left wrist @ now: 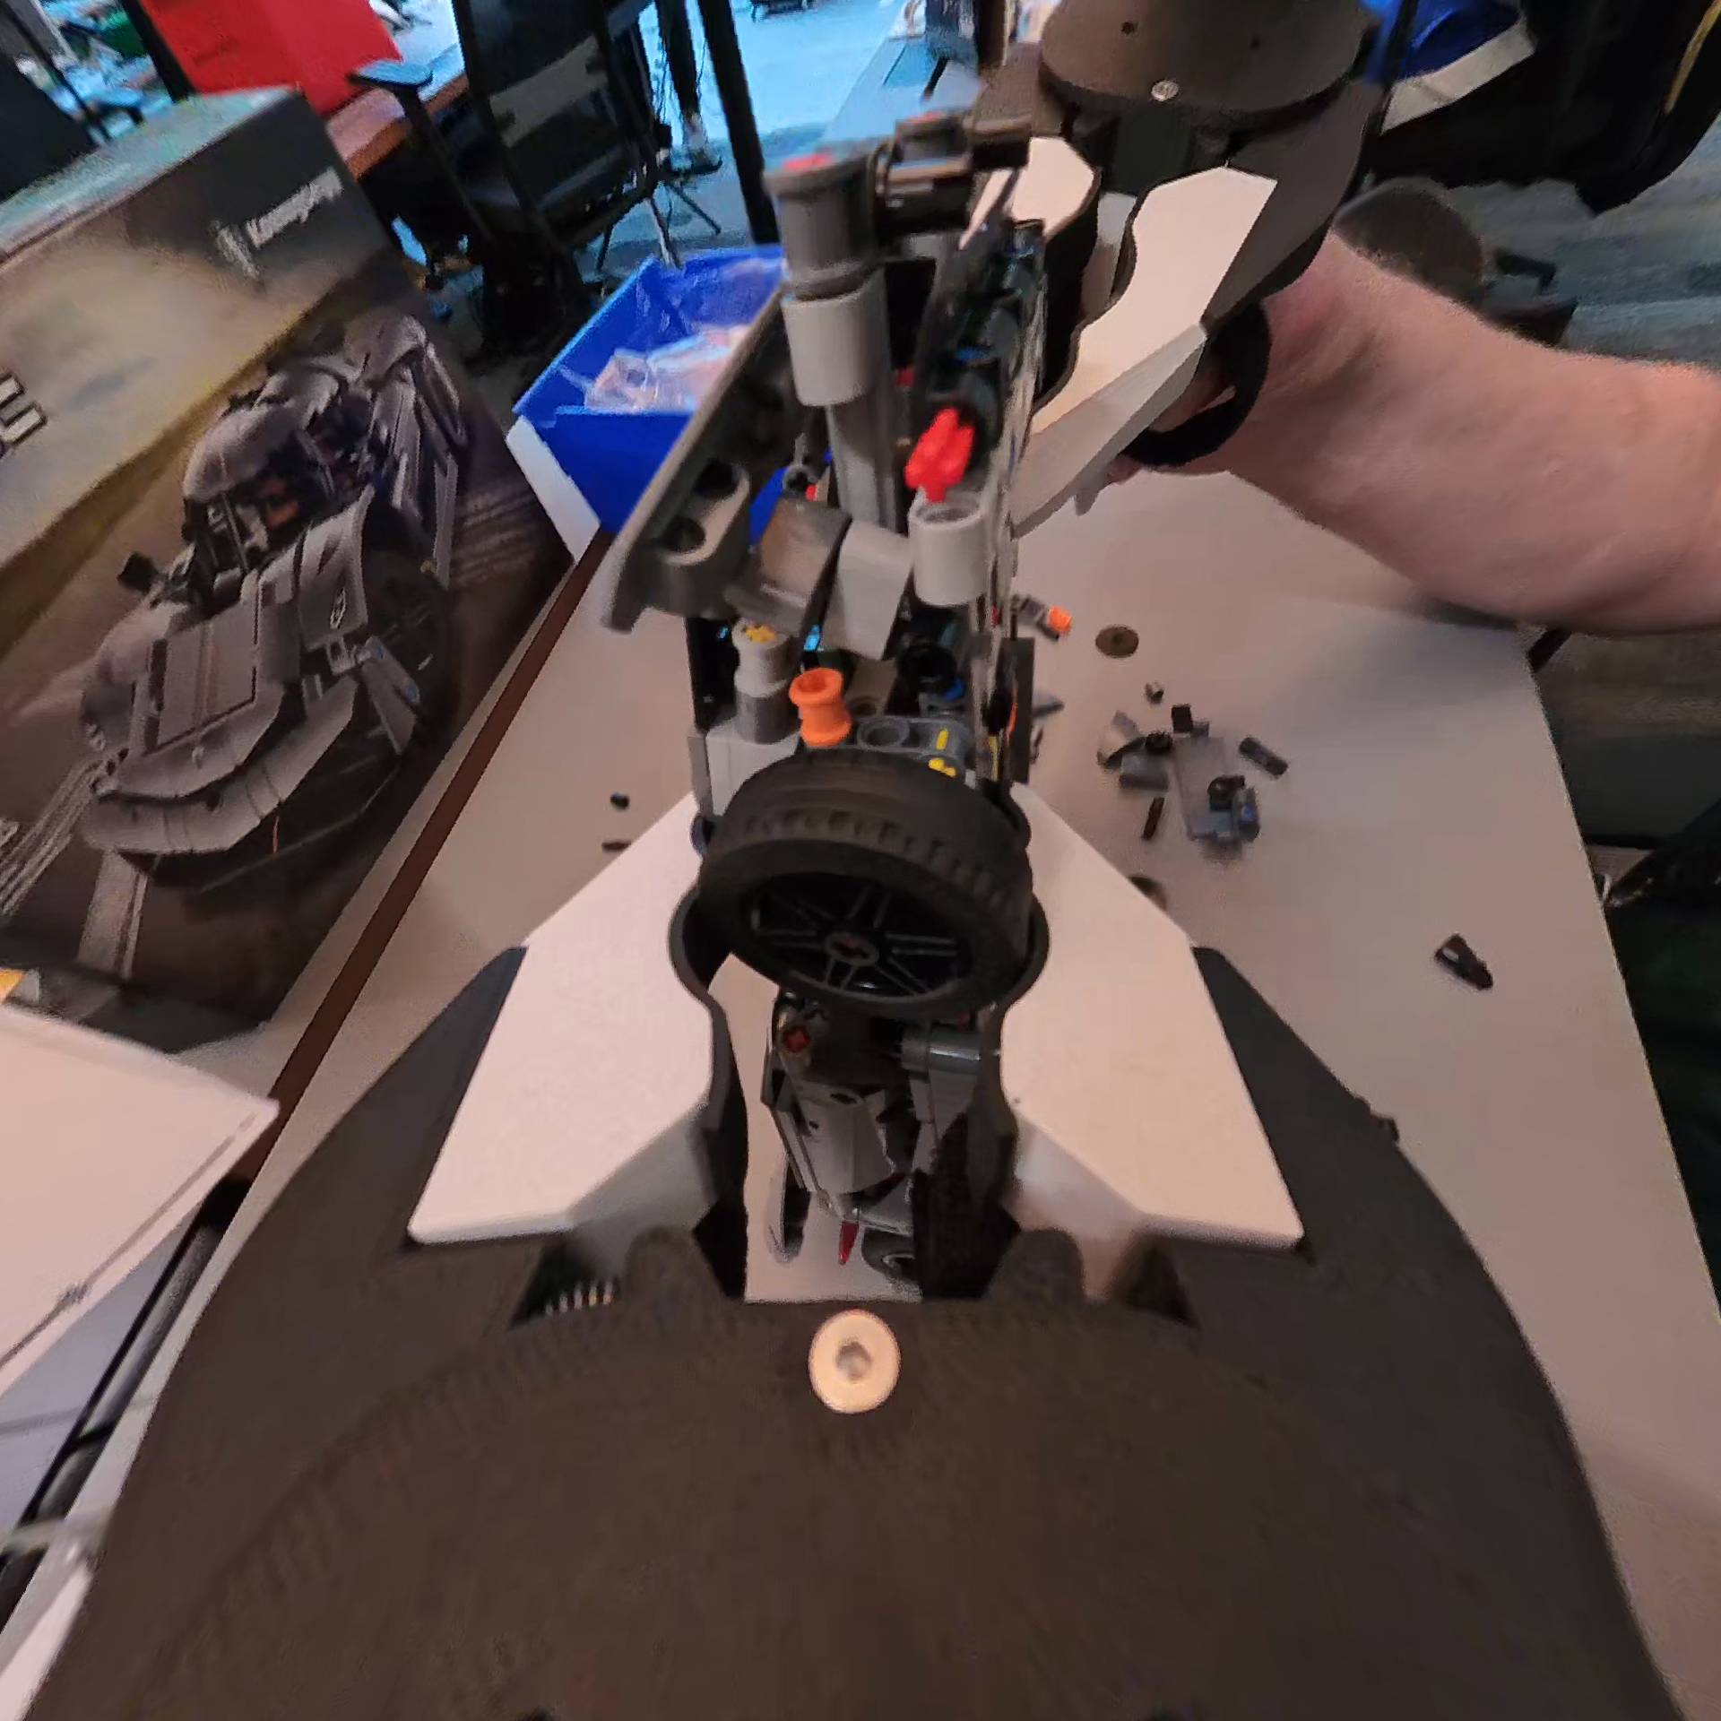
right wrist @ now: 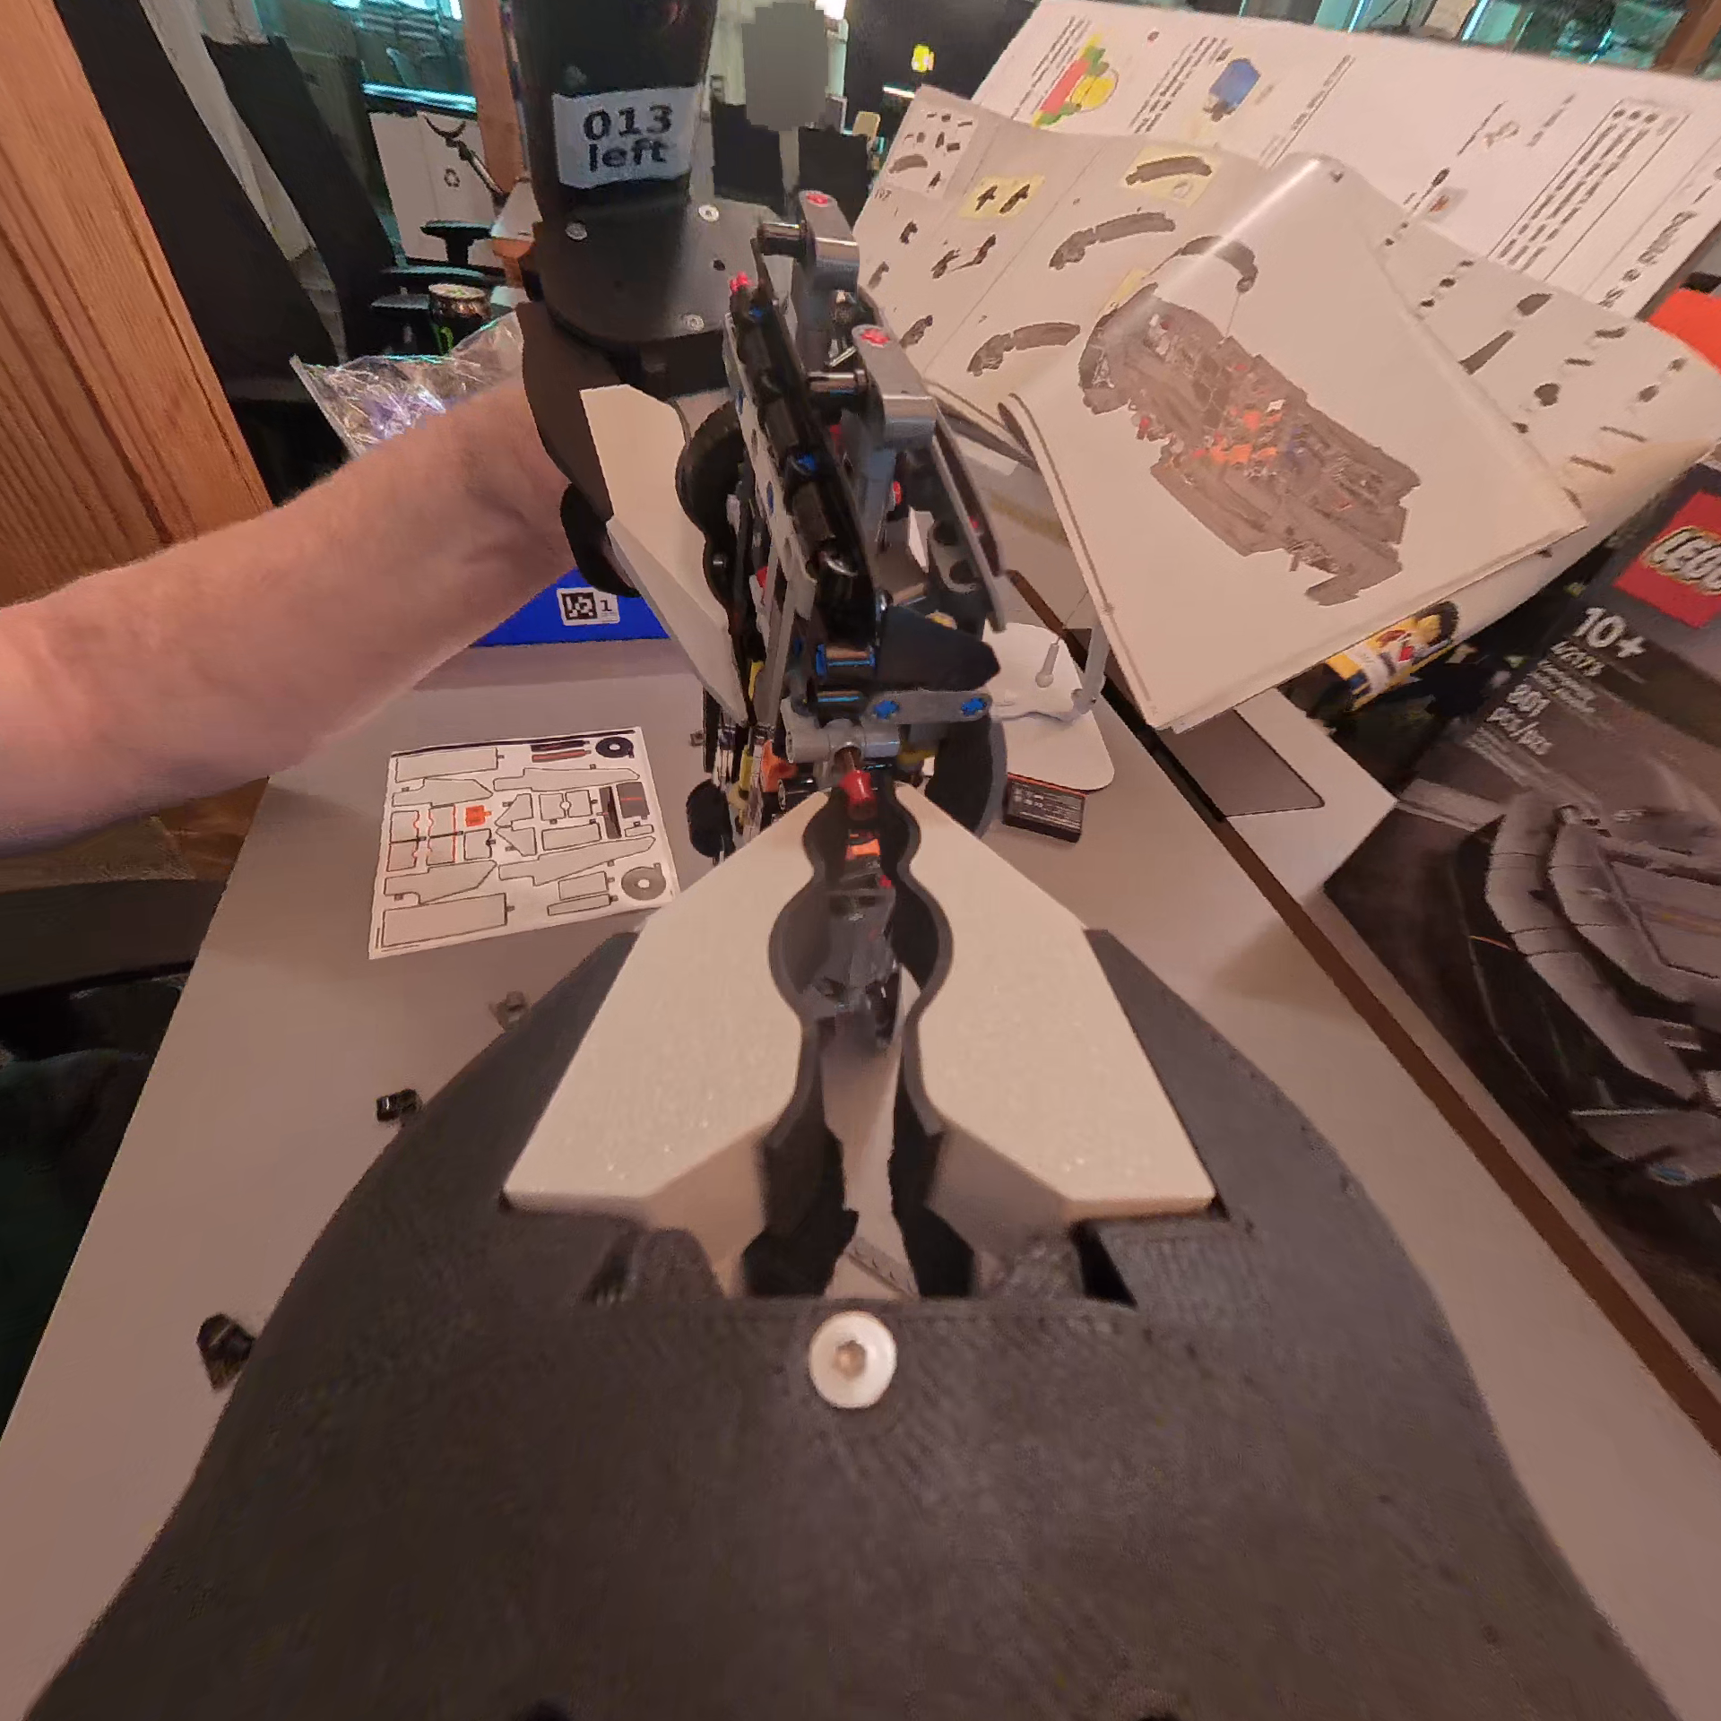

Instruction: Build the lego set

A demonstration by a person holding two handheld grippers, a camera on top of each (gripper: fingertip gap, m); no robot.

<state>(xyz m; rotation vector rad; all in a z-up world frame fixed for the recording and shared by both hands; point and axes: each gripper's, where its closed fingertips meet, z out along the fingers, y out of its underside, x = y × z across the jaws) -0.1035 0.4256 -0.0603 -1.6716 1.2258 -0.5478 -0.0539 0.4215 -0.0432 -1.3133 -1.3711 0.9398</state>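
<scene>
A partly built grey and black lego car is held on edge above the white table between both grippers. My left gripper is shut on its near end, around a black wheel. The right gripper's white finger presses the far end from the right. In the right wrist view my right gripper is shut on the car's lower end, by a red pin. The left gripper's white finger clamps the top end; its other finger is hidden.
The set's box stands along the table's left edge, also showing in the right wrist view. An open instruction booklet leans behind. A sticker sheet, a blue bin and several loose pieces lie around. A forearm reaches in. Spacing between my two grippers at the tips: around 6 cm.
</scene>
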